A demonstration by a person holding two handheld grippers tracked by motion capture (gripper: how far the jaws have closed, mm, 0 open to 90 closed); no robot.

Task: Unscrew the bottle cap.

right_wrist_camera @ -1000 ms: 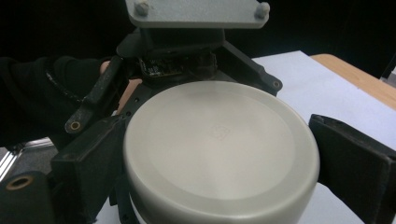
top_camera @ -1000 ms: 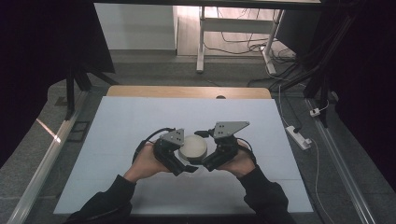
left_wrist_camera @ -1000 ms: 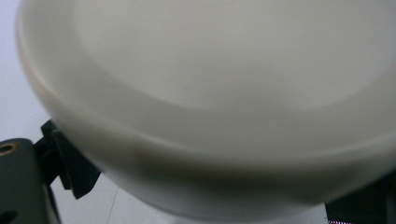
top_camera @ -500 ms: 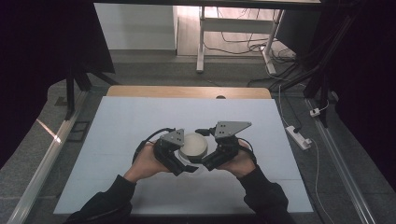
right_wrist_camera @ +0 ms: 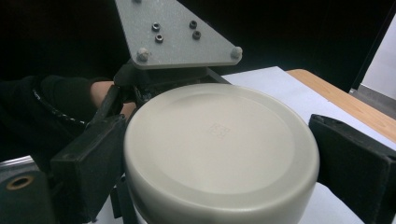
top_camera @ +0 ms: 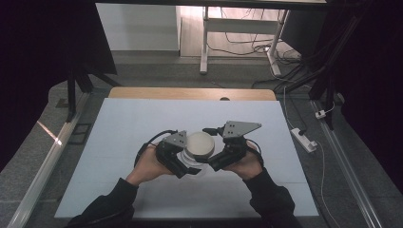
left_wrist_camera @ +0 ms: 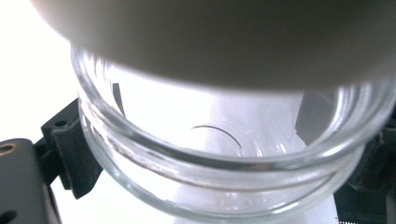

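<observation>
Left gripper (top_camera: 183,164) clamps glass jar (left_wrist_camera: 224,158) body; right gripper (top_camera: 214,159) jaws pressed against beige lid (right_wrist_camera: 219,144) sides, lid over jar mouth.

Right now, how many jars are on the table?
1. A clear glass jar with a cream lid sits near the table's middle, between the two grippers. The left gripper holds its glass body; the right gripper clamps the lid.
</observation>
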